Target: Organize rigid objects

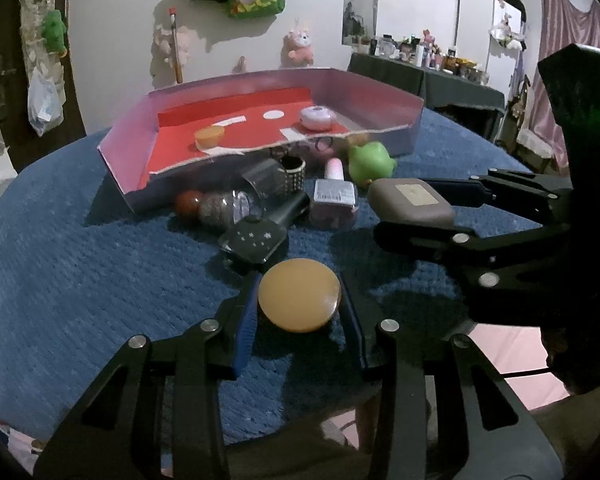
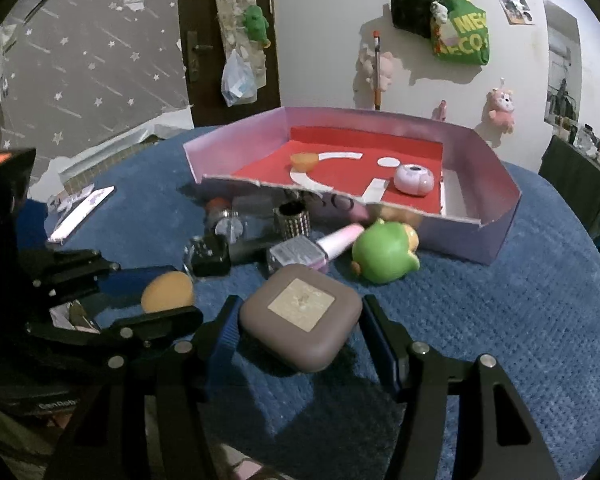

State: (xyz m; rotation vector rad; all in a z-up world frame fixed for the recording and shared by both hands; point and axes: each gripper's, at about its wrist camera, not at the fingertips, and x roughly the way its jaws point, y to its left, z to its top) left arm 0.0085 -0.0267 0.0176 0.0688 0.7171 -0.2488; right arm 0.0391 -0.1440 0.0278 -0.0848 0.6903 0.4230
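My left gripper (image 1: 299, 292) is shut on a flat orange round disc (image 1: 299, 295), its blue pads pressing both sides just above the blue cloth. In the right wrist view that disc (image 2: 167, 292) shows at the left, between the left gripper's fingers. My right gripper (image 2: 300, 316) is shut on a taupe square compact (image 2: 300, 320) with a pale label; the left wrist view shows the compact (image 1: 410, 203) at the right. Behind both stands a lilac box (image 1: 124, 168) with a red floor, holding a small orange cup (image 1: 209, 136) and a lilac round case (image 1: 318, 117).
In front of the box's torn front wall (image 2: 460, 236) lies a pile: a green toy (image 2: 384, 254), a pink-capped bottle (image 2: 320, 250), a dark starred flask (image 1: 256, 240), a studded cylinder (image 1: 293, 176) and a reddish ball (image 1: 188, 202). A white card (image 2: 82, 212) lies far left on the blue cloth (image 2: 500, 320).
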